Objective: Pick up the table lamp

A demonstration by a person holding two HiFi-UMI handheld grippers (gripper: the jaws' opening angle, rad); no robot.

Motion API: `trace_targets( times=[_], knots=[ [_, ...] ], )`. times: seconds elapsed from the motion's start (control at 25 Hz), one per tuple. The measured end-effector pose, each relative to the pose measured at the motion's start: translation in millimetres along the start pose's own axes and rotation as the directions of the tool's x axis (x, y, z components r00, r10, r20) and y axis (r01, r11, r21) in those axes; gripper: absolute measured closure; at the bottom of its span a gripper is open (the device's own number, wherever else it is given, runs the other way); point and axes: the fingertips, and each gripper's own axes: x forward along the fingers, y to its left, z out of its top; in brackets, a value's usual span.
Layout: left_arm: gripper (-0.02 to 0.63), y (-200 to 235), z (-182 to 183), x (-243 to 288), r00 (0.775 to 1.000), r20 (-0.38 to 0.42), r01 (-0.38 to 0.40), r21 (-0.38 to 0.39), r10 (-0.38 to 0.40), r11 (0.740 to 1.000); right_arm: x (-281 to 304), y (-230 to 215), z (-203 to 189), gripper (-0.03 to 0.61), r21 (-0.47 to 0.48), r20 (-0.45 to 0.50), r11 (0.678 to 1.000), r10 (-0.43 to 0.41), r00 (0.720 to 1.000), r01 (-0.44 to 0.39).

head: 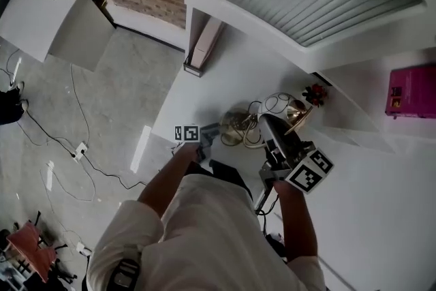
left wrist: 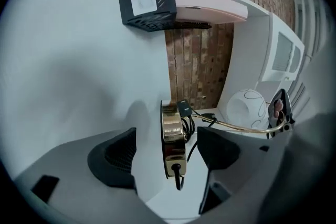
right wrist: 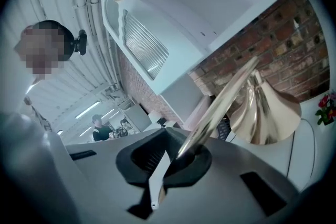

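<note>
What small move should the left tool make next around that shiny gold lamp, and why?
Probably close the left gripper: its jaws stand open either side of the round brass lamp base, not touching it, while the right gripper clamps the brass stem.

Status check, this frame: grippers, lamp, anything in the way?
Right gripper shut on lamp stem. Left gripper open, lamp base between jaws, not gripped. Cord bunched beside base.

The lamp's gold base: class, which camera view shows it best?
Left gripper view: the base sits close, edge-on, between the jaws of the open left gripper. Head view shows the base small and distant. Right gripper view shows only the stem and shade.
</note>
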Motion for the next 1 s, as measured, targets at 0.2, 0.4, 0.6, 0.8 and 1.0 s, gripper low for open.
trace_targets(
  times=[0.2, 0.4, 0.6, 0.8, 1.0],
  knots=[
    [0.329, -29.6, -12.6, 8.7, 0.987, -0.013, 0.159, -0.058, -0.16, 0.985, -9.9, 13.3, 2.0, 0.568, -0.037, -0.015, 0.999, 0.009, 1.0, -0.01],
    [0.375, -55.4, -14.1, 7.1, 0.97, -0.014, 0.24, -0.062, -0.241, 0.969, -18.0, 26.9, 0.1, 0.568, -0.115, -0.034, 0.993, 0.011, 0.999, -0.015],
    [0.4, -57.0, -17.8, -2.7, 0.981, -0.037, 0.192, -0.033, -0.193, 0.981, -27.0, 40.8, 4.8, 0.568, -0.15, -0.019, 0.989, 0.015, 1.0, -0.018],
    [0.407, -71.1, -28.3, -10.2, 0.984, -0.095, 0.155, 0.028, -0.151, 0.988, -37.4, 53.3, 13.2, 0.568, -0.164, 0.016, 0.986, 0.013, 1.0, -0.01],
    [0.441, -80.2, -37.6, -18.8, 0.987, -0.113, 0.126, 0.061, -0.118, 0.99, -44.8, 68.5, 19.9, 0.568, -0.186, 0.03, 0.982, 0.021, 0.999, -0.015]
  ],
)
